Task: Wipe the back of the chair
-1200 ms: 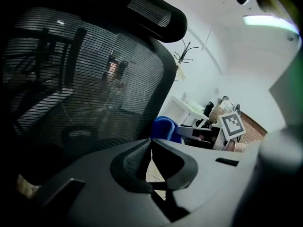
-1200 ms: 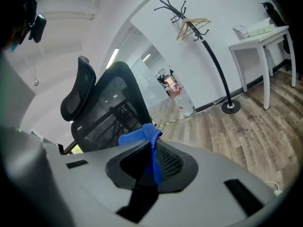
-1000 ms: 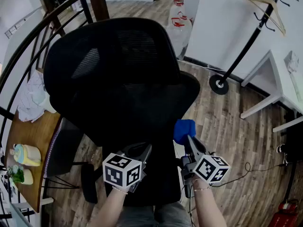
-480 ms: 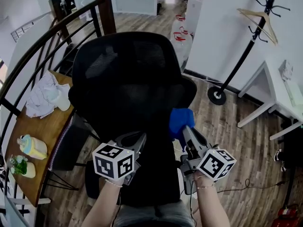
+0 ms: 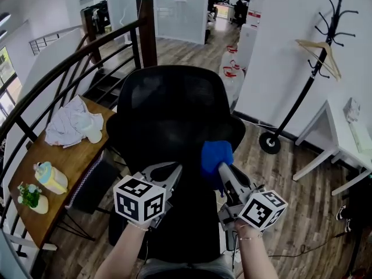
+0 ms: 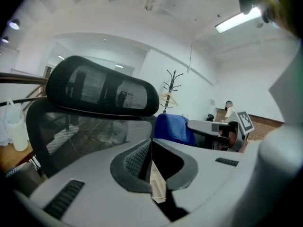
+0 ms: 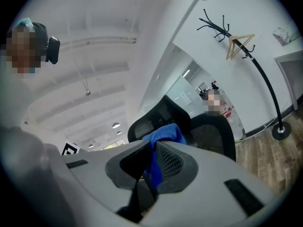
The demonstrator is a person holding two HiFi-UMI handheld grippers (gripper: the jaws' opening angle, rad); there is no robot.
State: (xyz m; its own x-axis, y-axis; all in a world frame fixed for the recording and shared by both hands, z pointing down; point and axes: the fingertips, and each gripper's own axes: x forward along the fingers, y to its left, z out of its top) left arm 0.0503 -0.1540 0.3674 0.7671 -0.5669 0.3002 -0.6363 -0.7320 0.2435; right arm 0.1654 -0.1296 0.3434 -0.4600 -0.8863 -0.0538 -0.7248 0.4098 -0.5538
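The black mesh office chair [image 5: 168, 118] stands in front of me with its back towards me. My right gripper [image 5: 219, 168] is shut on a blue cloth [image 5: 216, 154], which is up against the lower right part of the chair back. In the right gripper view the blue cloth [image 7: 163, 134] bulges out between the jaws of my right gripper [image 7: 154, 144], and the chair [image 7: 208, 131] is just beyond. My left gripper [image 5: 170, 172] is shut with nothing in it, low before the chair's back. The left gripper view shows my left gripper [image 6: 151, 140], the headrest [image 6: 102, 89] and the cloth [image 6: 173, 126].
A wooden side table [image 5: 61, 164] at the left carries a bottle [image 5: 51, 178], a small plant [image 5: 32, 196] and a crumpled white cloth [image 5: 72, 124]. A dark stair railing [image 5: 87, 57] runs behind it. A coat stand [image 5: 302, 86] and a white desk [image 5: 343, 135] are at the right.
The head view has tilted up, so the chair sits lower and farther in the picture. The right gripper with the blue cloth has shifted slightly left along the chair back. The left gripper stays shut.
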